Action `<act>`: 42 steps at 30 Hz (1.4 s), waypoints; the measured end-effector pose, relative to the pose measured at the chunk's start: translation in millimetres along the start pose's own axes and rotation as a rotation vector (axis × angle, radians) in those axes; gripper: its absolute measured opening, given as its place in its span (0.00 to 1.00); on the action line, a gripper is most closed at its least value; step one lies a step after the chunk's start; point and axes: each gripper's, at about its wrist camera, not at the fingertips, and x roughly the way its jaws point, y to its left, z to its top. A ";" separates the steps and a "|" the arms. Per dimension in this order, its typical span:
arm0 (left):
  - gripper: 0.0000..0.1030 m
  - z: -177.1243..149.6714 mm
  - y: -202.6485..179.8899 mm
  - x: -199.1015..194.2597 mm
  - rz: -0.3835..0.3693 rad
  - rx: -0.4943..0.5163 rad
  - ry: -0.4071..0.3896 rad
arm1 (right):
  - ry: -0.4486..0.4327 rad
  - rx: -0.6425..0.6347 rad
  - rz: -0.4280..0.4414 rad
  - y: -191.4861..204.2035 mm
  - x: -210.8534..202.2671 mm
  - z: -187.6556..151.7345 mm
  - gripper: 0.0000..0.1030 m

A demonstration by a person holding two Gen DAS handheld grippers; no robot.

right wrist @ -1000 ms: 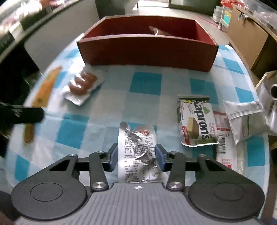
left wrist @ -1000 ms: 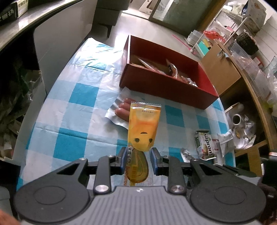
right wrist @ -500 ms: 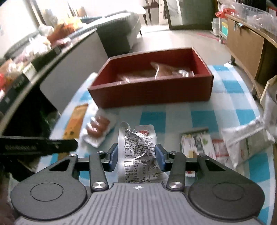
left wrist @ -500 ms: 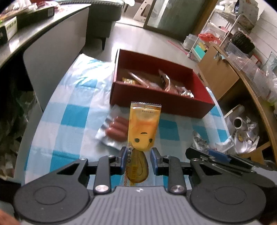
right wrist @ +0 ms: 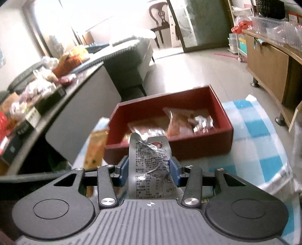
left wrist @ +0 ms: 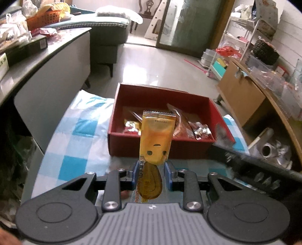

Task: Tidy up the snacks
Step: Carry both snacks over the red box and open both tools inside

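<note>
- Left gripper (left wrist: 152,170) is pinching the yellow snack packet (left wrist: 156,140), hovering short of the red box (left wrist: 158,148).
- Right gripper (right wrist: 149,168) is clamping the silver pouch (right wrist: 150,160) alongside.
- Several snacks are sitting boxed already; these two are waiting to drop in.

Pale glossy tiled floor (left wrist: 154,64) reflecting daylight; grey upholstered sofa (left wrist: 105,37) at rear, beside a long grey counter (left wrist: 47,62) — cluttered on top. Wooden cabinet (right wrist: 268,62) along the right wall; dark wooden chair (right wrist: 159,14) — far end, near a bright window (right wrist: 56,17).
</note>
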 end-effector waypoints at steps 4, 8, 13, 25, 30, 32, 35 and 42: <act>0.23 16.0 -4.6 6.4 -0.011 -0.014 -0.026 | -0.051 0.035 0.030 -3.9 -2.7 14.0 0.51; 0.23 28.2 -7.0 25.6 -0.013 -0.004 -0.013 | -0.047 0.028 0.005 -10.5 9.7 19.2 0.51; 0.23 48.0 -7.1 45.0 0.001 -0.018 -0.017 | -0.042 0.075 -0.013 -26.4 32.0 29.7 0.51; 0.23 67.7 -1.5 86.4 0.061 -0.014 -0.021 | -0.021 0.066 -0.036 -37.8 75.0 50.3 0.51; 0.23 71.7 -0.3 96.4 0.053 -0.016 -0.015 | -0.020 0.051 -0.042 -38.6 83.1 55.6 0.51; 0.23 72.3 -3.0 99.4 0.060 -0.006 -0.019 | -0.017 0.046 -0.047 -39.1 86.1 57.0 0.51; 0.23 72.9 -5.8 101.9 0.072 0.011 -0.026 | -0.005 0.041 -0.056 -40.5 92.8 56.3 0.51; 0.23 73.8 -7.5 109.0 0.084 0.032 -0.016 | 0.007 -0.008 -0.105 -40.0 105.6 57.9 0.53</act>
